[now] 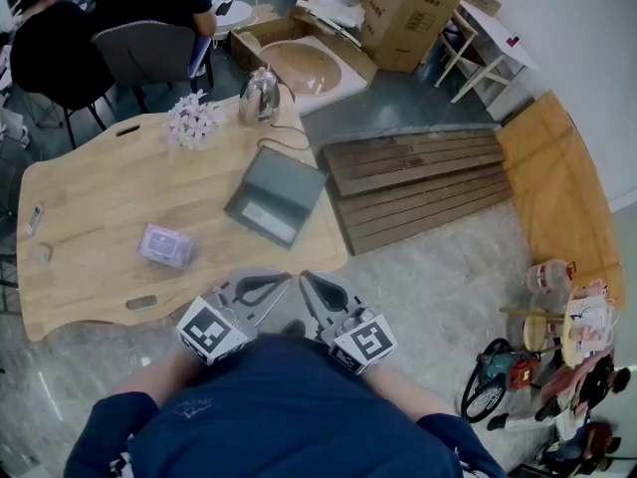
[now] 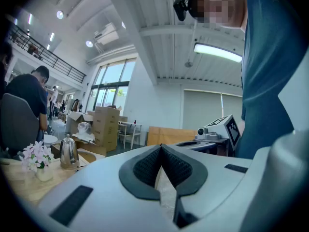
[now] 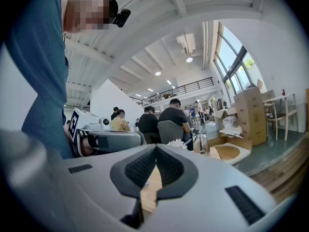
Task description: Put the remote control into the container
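A wooden bench (image 1: 109, 197) is spread across the left half of the head view. A grey container (image 1: 277, 195) is set near its right edge, open side up. Just below it, at lower middle, the left gripper (image 1: 285, 281) and right gripper (image 1: 306, 280) are held side by side, each with its fingers pressed together and nothing pinched. A purple packet (image 1: 166, 245) is laid left of the container. A slim pale item, taken for the remote control (image 1: 35, 217), is seen at the bench's far left edge, well apart from the container.
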